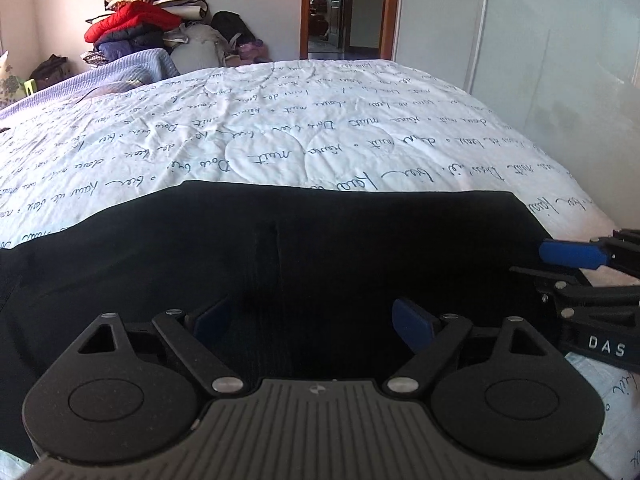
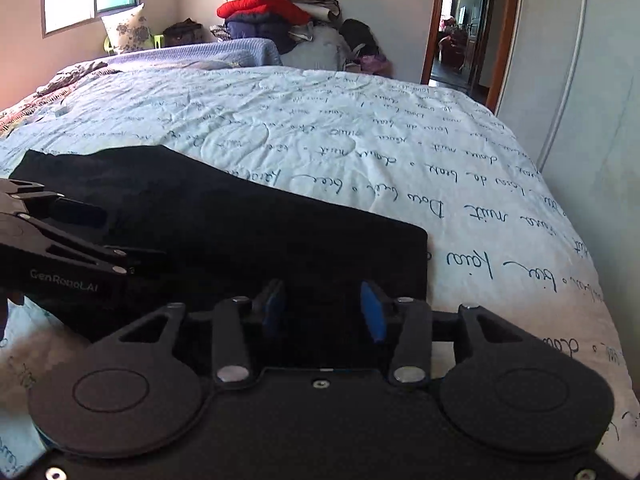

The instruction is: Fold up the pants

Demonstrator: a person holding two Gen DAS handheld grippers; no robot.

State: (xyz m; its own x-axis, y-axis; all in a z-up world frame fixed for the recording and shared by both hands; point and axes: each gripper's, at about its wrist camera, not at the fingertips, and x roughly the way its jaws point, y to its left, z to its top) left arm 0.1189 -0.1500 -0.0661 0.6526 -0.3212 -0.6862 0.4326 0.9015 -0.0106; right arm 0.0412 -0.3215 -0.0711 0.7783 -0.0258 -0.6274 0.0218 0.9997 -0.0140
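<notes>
Lying flat on bed quilt [image 1: 320, 128], black pants [image 1: 280, 248], both claws parted above

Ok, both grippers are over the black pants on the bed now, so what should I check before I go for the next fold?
1. Black fabric pants lie flat on the white quilted bedspread with script print: ok.
2. Left gripper open, nothing between its blue fingers: ok.
3. Right gripper open over the pants' near right end: ok.
4. Grippers apart, not touching each other: ok.
5. Straight right edge of the pants in view: ok; far left end runs out of frame in the left wrist view: cannot tell.
6. Layers aligned underneath: cannot tell.
</notes>
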